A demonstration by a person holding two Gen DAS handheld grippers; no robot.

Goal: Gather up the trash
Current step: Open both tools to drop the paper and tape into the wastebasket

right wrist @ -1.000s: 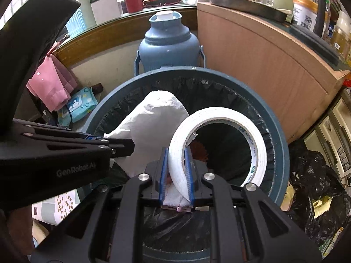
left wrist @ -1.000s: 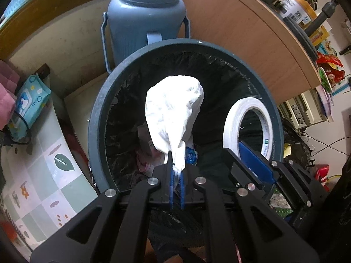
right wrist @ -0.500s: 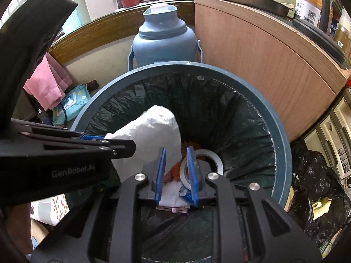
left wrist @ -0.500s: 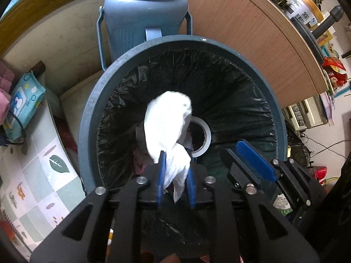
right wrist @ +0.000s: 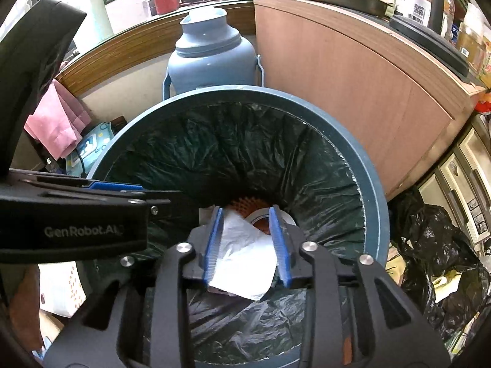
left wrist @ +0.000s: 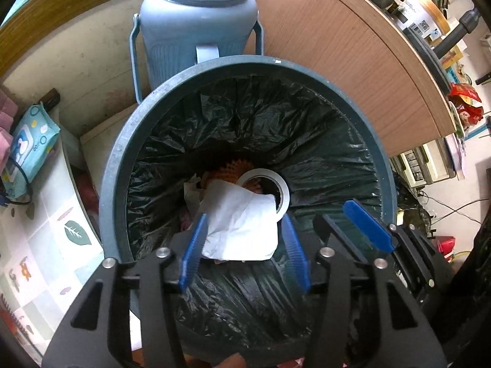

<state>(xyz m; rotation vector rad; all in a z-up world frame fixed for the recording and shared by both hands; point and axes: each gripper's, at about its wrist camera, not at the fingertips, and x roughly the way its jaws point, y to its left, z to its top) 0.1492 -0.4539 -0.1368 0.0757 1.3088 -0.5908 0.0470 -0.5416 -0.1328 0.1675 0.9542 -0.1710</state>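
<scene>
A round blue-grey trash bin with a black liner fills both views; it also shows in the right wrist view. At its bottom lie a crumpled white paper, also in the right wrist view, and a white tape roll, also in the right wrist view, on top of orange trash. My left gripper is open and empty above the bin. My right gripper is open and empty above the bin, beside the left one.
A blue-grey jug stands behind the bin against a wooden cabinet. A wet-wipes pack and a pink cloth are to the left. Black bags lie to the right.
Both grippers opened. The white paper dropped from the left gripper and the tape roll from the right gripper into the bin.
</scene>
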